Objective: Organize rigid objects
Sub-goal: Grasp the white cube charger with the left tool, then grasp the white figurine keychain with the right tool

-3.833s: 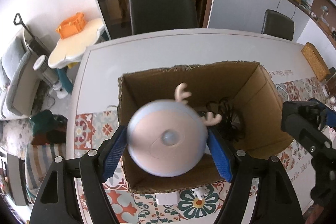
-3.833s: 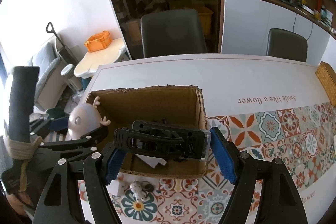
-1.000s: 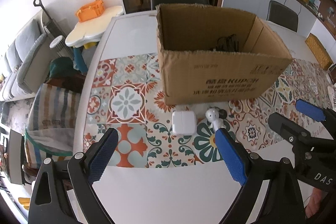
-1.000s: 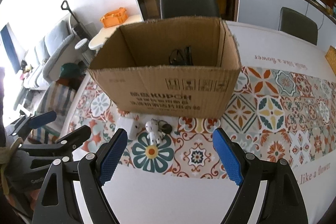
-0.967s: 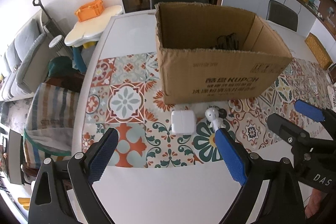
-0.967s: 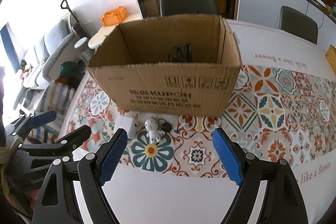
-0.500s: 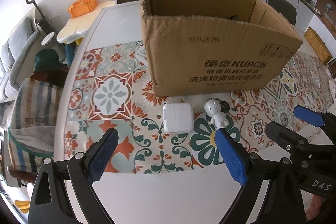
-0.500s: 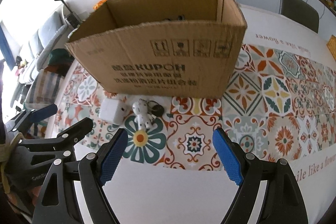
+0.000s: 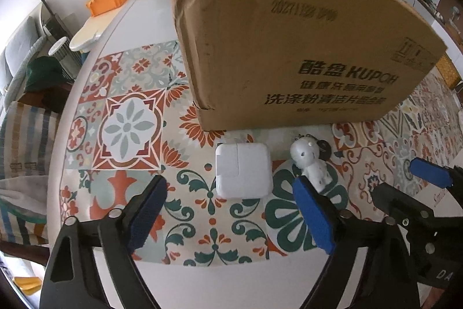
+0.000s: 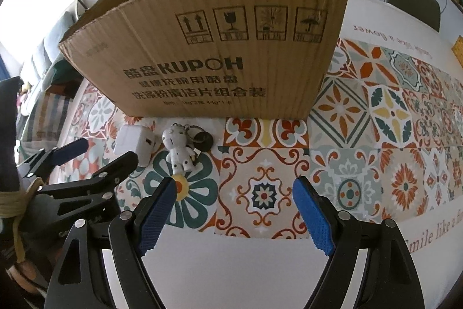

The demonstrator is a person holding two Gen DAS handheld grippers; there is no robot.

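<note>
Left wrist view puts the left claw (image 9: pixel 228 210) wide open and empty, low in the frame, with the white charger (image 9: pixel 243 170) lying flat just above the gap between its tips, slightly right of centre. That is the relation the next move likely turns on: the charger sits straight ahead of this claw, a squarish block with no real long axis, so either pair of sides would fit. The figurine (image 9: pixel 310 164) (a keychain, its dark fob behind it) lies just right of the charger, its long axis running up-down the frame, nearly touching the right fingertip (image 9: pixel 314 215). Right wrist view shows the right claw (image 10: pixel 234 207) equally wide and empty, with the figurine above its left tip. One charger, one figurine, one box (image 9: pixel 289 28), all on the tabletop (image 9: pixel 231 285).
</note>
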